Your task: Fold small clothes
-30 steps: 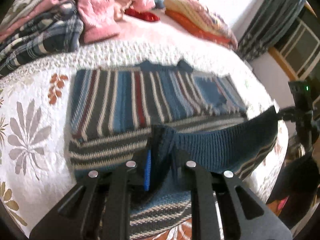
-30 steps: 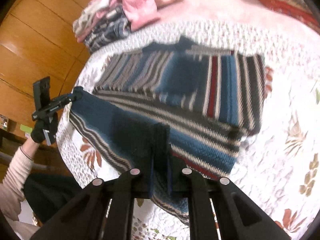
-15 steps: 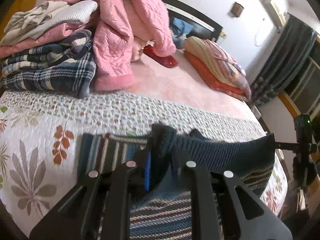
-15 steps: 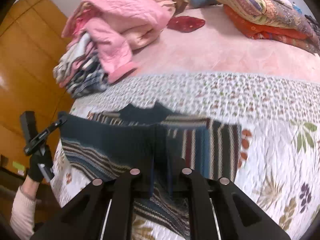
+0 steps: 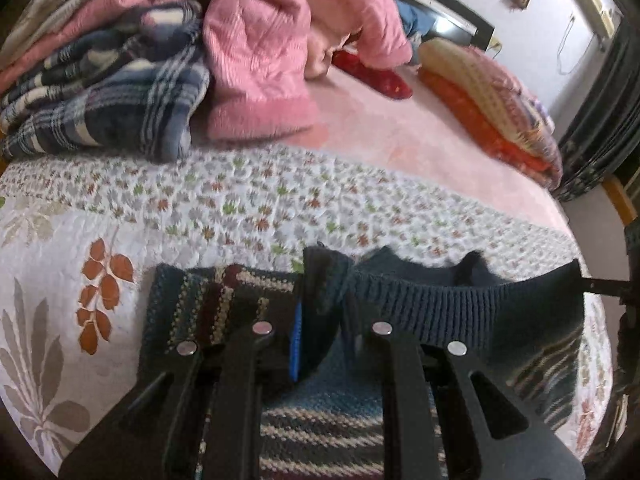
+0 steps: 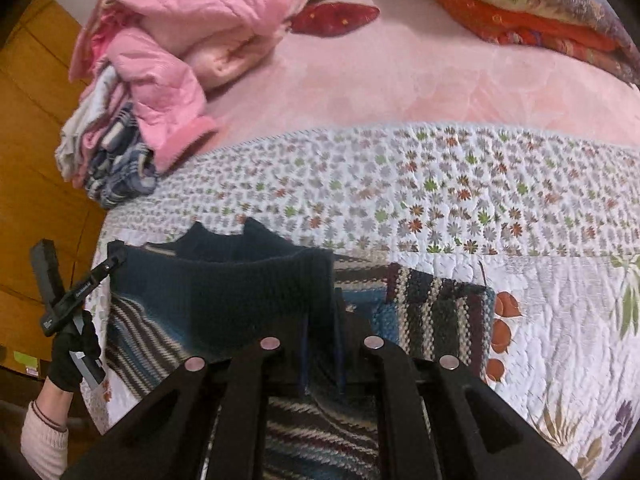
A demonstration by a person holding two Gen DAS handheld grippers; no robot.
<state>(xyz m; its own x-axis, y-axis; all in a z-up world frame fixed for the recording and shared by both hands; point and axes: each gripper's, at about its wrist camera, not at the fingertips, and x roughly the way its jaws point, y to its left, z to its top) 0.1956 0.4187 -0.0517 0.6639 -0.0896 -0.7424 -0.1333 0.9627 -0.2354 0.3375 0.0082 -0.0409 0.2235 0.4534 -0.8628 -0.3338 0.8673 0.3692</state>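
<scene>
A striped knit sweater (image 5: 224, 304) in blue, grey and maroon lies on the floral quilt (image 5: 240, 200). Its dark blue ribbed hem (image 5: 460, 312) is held taut above it, close to the collar (image 6: 224, 240). My left gripper (image 5: 322, 312) is shut on one hem corner. My right gripper (image 6: 322, 320) is shut on the other corner. In the left wrist view the right gripper (image 5: 600, 284) shows at the far right. In the right wrist view the left gripper (image 6: 114, 258) shows at the left, held by a black-gloved hand (image 6: 76, 348).
A stack of folded clothes with a plaid blanket (image 5: 112, 112) and a pink quilted jacket (image 5: 260, 60) sits at the back left. Folded orange quilts (image 5: 492, 120) and a red cushion (image 5: 376, 76) lie farther back. A wooden wardrobe (image 6: 28, 160) stands beside the bed.
Both grippers have carried the hem forward over the sweater's body to near the collar. The striped front, fully in view a second ago, is now mostly covered by the folded-over half.
</scene>
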